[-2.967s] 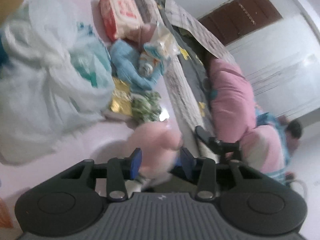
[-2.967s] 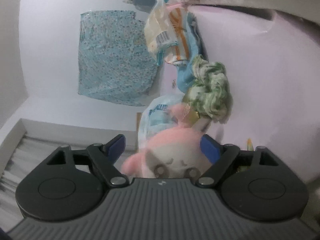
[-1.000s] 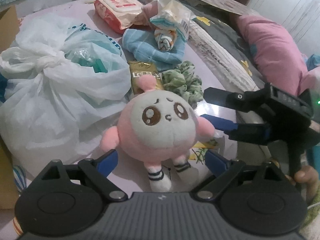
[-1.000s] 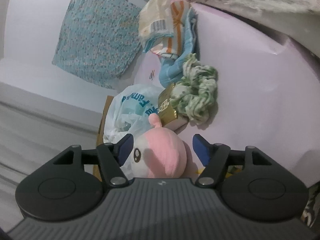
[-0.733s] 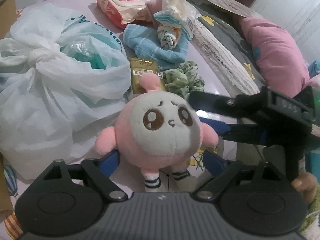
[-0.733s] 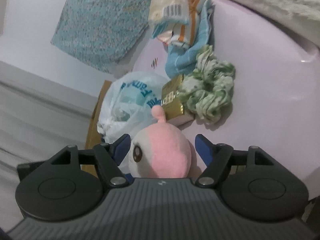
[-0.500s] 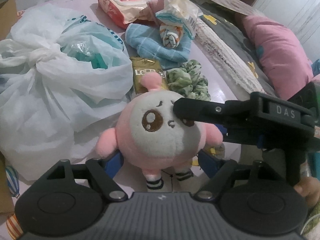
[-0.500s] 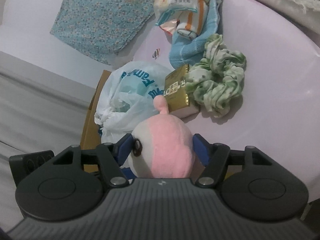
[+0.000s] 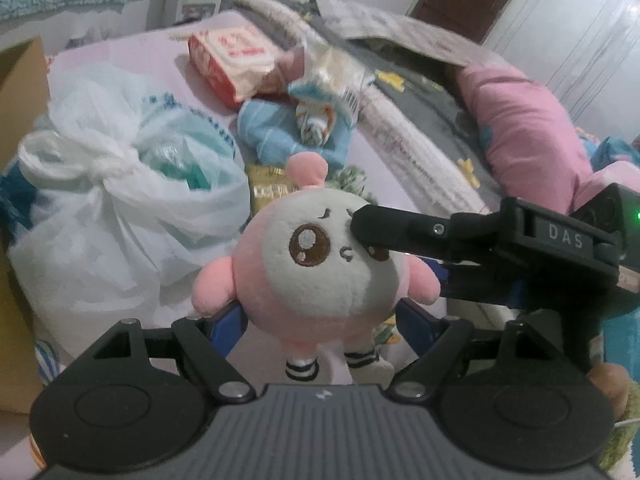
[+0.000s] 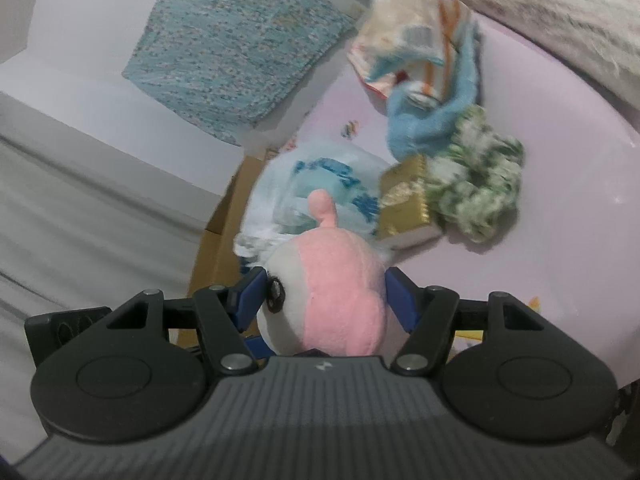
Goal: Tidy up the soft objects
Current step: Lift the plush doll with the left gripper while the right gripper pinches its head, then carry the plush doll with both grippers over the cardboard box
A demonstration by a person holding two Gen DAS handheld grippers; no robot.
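A round pink-and-white plush toy (image 9: 320,272) with big brown eyes hangs above the pink bed sheet (image 10: 560,220), held from two sides. My left gripper (image 9: 320,328) has its blue pads pressed on the toy's lower body, just above the striped feet. My right gripper (image 10: 326,300) comes in from the right and is shut on the toy's head, front and back. One of its black fingers (image 9: 400,232) lies across the toy's face and hides one eye. In the right wrist view the plush toy (image 10: 332,300) fills the space between the jaws.
Behind the toy lie a knotted white plastic bag (image 9: 120,200), a gold packet (image 9: 272,192), a green scrunchie (image 10: 480,184), a blue towel (image 9: 280,136) and a red-and-white pack (image 9: 232,56). A cardboard box (image 9: 20,80) stands at the left. A pink pillow (image 9: 520,128) lies at the right.
Both grippers have risen with the plush toy. The right gripper's finger slid in across the toy's face and closed on the head. The left jaws narrowed onto its body.
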